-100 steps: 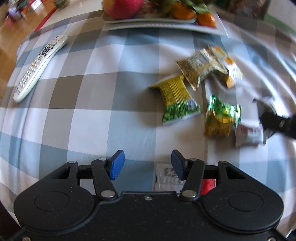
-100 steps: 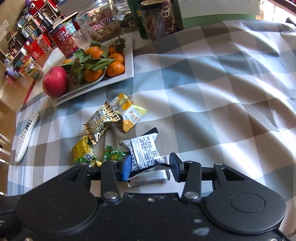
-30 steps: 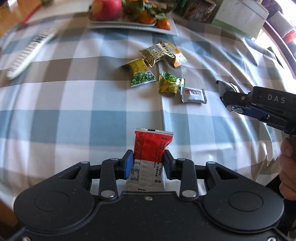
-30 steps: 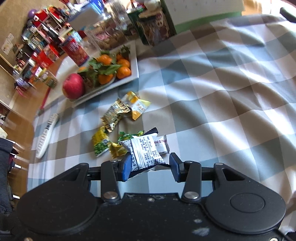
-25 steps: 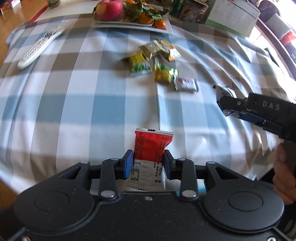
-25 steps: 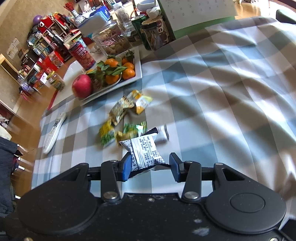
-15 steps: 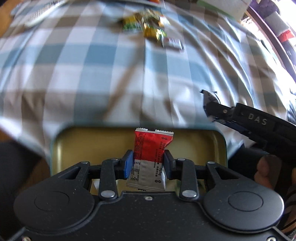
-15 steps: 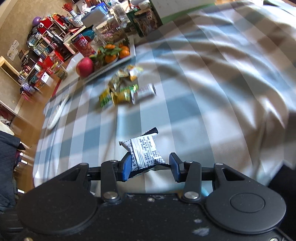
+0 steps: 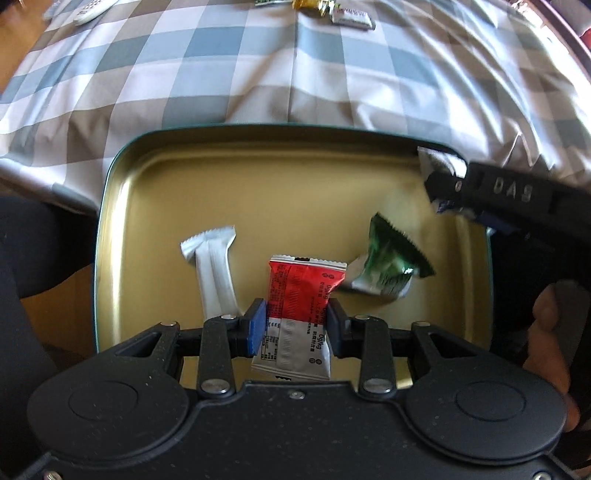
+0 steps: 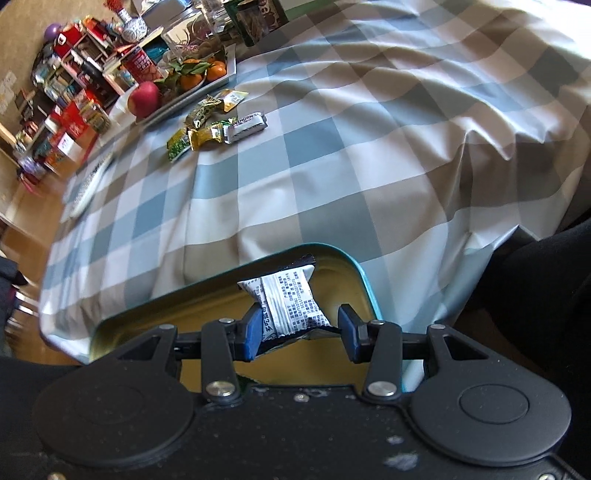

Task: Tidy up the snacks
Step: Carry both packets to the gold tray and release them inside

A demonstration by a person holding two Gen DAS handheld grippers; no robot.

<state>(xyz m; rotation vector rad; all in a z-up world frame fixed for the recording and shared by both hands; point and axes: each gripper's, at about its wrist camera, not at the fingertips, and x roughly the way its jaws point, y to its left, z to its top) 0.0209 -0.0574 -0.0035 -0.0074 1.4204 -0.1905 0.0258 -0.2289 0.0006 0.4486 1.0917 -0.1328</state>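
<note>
- While both tools hung over the tin [image 9: 110, 206], I counted two packets already lying on its floor: one plain silver packet [image 9: 216, 273], long and flat with crimped ends, and one crinkled green foil packet [image 9: 388, 264] with a saw-toothed edge.
- The tin itself was a single shallow rectangular box with rounded corners, dull gold metal inside and a teal rim, sitting just below the draped edge of the worktop [image 9: 258, 74].
- The left tool [image 9: 295, 326] was clamped on one red-and-white packet [image 9: 303, 295], glossy and pillow-shaped, standing upright between the blue pads [image 9: 256, 328] above the tin's floor, between the silver packet and the green one.
- The right tool [image 10: 299, 330] gripped one white packet with dark print [image 10: 286, 302], puffy with a black crimped top; its left pad pressed the wrapper, and the right pad met only the crumpled lower edge. It hung over the tin's far right corner.
- A hand [image 9: 550, 343] showed at the right edge of the left wrist view, around the dark handle of the right tool.
- Up on the worktop, a smooth checked cloth of blue, grey-brown and white squares hung in soft folds over the near edge.
- Five loose packets [image 10: 212, 123] were still clustered there, well apart from the tin: a white bar-shaped one, a gold one, a yellow-and-green one, a dark patterned one and a yellow-white one.
- Beyond them one white tray [image 10: 229, 70] carried a red apple [image 10: 144, 98] and several small oranges with leaves; a remote [image 9: 92, 5] lay far off to the left.
</note>
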